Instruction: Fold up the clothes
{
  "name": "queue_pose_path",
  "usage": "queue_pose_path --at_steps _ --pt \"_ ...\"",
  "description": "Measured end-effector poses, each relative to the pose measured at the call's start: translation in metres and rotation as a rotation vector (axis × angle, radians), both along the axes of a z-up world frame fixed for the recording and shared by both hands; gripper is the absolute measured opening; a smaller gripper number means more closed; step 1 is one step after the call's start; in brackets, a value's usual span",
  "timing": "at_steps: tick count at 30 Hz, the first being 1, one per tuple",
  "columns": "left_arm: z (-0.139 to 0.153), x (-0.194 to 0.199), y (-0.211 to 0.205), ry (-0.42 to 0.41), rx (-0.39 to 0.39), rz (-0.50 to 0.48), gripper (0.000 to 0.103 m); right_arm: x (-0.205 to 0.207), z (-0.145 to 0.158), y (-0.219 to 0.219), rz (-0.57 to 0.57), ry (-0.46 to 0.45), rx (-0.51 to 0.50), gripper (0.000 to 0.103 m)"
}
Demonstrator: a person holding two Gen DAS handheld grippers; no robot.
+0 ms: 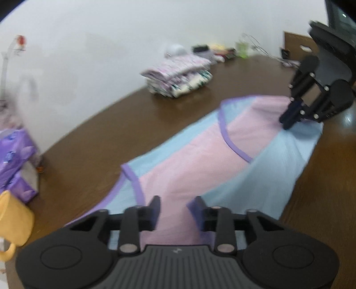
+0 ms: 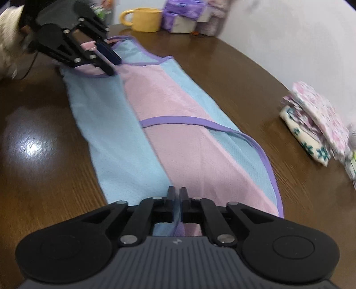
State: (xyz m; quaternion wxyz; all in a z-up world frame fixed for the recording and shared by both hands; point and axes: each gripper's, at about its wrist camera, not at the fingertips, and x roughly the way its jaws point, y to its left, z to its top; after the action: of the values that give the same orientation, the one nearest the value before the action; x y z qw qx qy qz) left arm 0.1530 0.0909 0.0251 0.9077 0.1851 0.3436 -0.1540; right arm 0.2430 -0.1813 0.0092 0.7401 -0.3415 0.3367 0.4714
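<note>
Garment (image 1: 195, 155): a sleeveless pink-and-blue mesh top with purple binding, lying flat and lengthwise across the middle of the brown wooden table (image 1: 93, 137). Both long sides are already turned inward, so it forms a narrow strip with a pink centre and blue flanks. No crosswise fold is visible yet.

Left gripper (image 1: 173, 211) sits at one end of the strip. Its jaws stand parted with pink cloth lying between them, and the pads do not appear to press on it; this end looks released. In the right wrist view the same tool (image 2: 106, 60) hangs over the armhole end, nearest the table edge that carries the mug.

Right gripper (image 2: 175, 200) is at the opposite end. Its jaws are nearly together, and a thin ridge of blue and pink cloth runs up between the pads, so it is judged to be pinching the fabric.

Stage, as a judgement: lengthwise folding is complete; the end-to-end fold or folds remain, then transfer to the pile.

Surroundings: a stack of folded floral clothes (image 1: 178, 77) sits near the far table edge by the white wall. A yellow mug (image 2: 144, 19) and purple tissue packs (image 1: 15, 155) occupy the table end beyond the left gripper. Small clutter lies at the far corner, too blurred to identify.
</note>
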Motion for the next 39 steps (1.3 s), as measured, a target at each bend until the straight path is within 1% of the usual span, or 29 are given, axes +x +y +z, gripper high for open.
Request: queue_pose_path --at_steps 1,3,5,6,8,9,11,12,14,16,19,20,22,23,24,26,29,30,33,35,37,39 --pt "0.002 -0.005 -0.004 -0.002 -0.015 -0.024 0.035 0.001 0.003 -0.005 -0.027 -0.001 0.029 0.007" --pt "0.006 -0.014 -0.012 -0.005 -0.043 -0.073 0.035 -0.001 0.013 -0.016 -0.084 0.020 0.117 0.008" --pt "0.002 -0.016 -0.025 0.013 -0.037 -0.115 0.036 -0.010 0.017 -0.016 -0.087 0.048 0.181 0.013" --pt "-0.001 -0.016 -0.031 0.020 -0.030 -0.137 0.036 -0.016 0.017 -0.014 -0.081 0.054 0.200 0.015" --pt "-0.005 -0.014 -0.039 0.028 -0.030 -0.160 0.035 -0.026 0.011 -0.005 -0.067 0.054 0.204 0.020" --pt "-0.008 -0.013 -0.041 0.029 -0.032 -0.160 0.035 -0.031 0.008 -0.001 -0.060 0.055 0.207 0.021" --pt "-0.012 -0.010 -0.043 0.032 -0.028 -0.146 0.035 -0.038 0.002 0.006 -0.052 0.057 0.212 0.021" --pt "-0.015 -0.008 -0.042 0.039 -0.029 -0.135 0.034 -0.037 -0.001 0.004 -0.070 0.064 0.216 0.021" --pt "-0.020 -0.002 -0.038 0.059 -0.046 -0.120 0.032 -0.034 -0.008 0.002 -0.104 0.078 0.225 0.021" --pt "-0.026 0.003 -0.031 0.080 -0.076 -0.099 0.030 -0.031 -0.013 -0.002 -0.141 0.092 0.236 0.025" --pt "-0.024 0.007 -0.022 0.101 -0.142 -0.066 0.030 -0.026 -0.014 -0.019 -0.202 0.097 0.259 0.030" --pt "-0.022 0.007 -0.021 0.090 -0.171 -0.064 0.030 -0.025 -0.014 -0.025 -0.219 0.097 0.265 0.030" --pt "-0.016 0.005 -0.023 0.067 -0.231 -0.089 0.032 -0.026 -0.011 -0.034 -0.256 0.116 0.310 0.030" --pt "-0.014 0.005 -0.027 0.063 -0.247 -0.100 0.032 -0.028 -0.010 -0.036 -0.272 0.126 0.336 0.031" --pt "-0.014 0.005 -0.032 0.062 -0.250 -0.104 0.031 -0.030 -0.009 -0.036 -0.279 0.130 0.357 0.031" --pt "-0.018 0.007 -0.042 0.078 -0.224 -0.097 0.030 -0.035 -0.008 -0.035 -0.293 0.138 0.393 0.031" --pt "-0.029 0.012 -0.043 0.111 -0.203 -0.063 0.029 -0.039 -0.017 -0.036 -0.332 0.127 0.369 0.032" --pt "-0.029 0.012 -0.040 0.111 -0.220 -0.055 0.028 -0.039 -0.020 -0.040 -0.351 0.120 0.364 0.032" --pt "-0.026 0.009 -0.031 0.104 -0.268 -0.038 0.028 -0.039 -0.016 -0.066 -0.415 0.127 0.429 0.034" --pt "-0.023 0.003 -0.027 0.088 -0.269 -0.033 0.029 -0.043 -0.009 -0.086 -0.452 0.116 0.479 0.034" --pt "-0.022 -0.003 -0.023 0.077 -0.269 -0.020 0.031 -0.052 -0.004 -0.101 -0.488 0.065 0.479 0.038" --pt "-0.022 -0.007 -0.018 0.077 -0.276 -0.002 0.031 -0.057 -0.004 -0.115 -0.529 0.030 0.461 0.038"
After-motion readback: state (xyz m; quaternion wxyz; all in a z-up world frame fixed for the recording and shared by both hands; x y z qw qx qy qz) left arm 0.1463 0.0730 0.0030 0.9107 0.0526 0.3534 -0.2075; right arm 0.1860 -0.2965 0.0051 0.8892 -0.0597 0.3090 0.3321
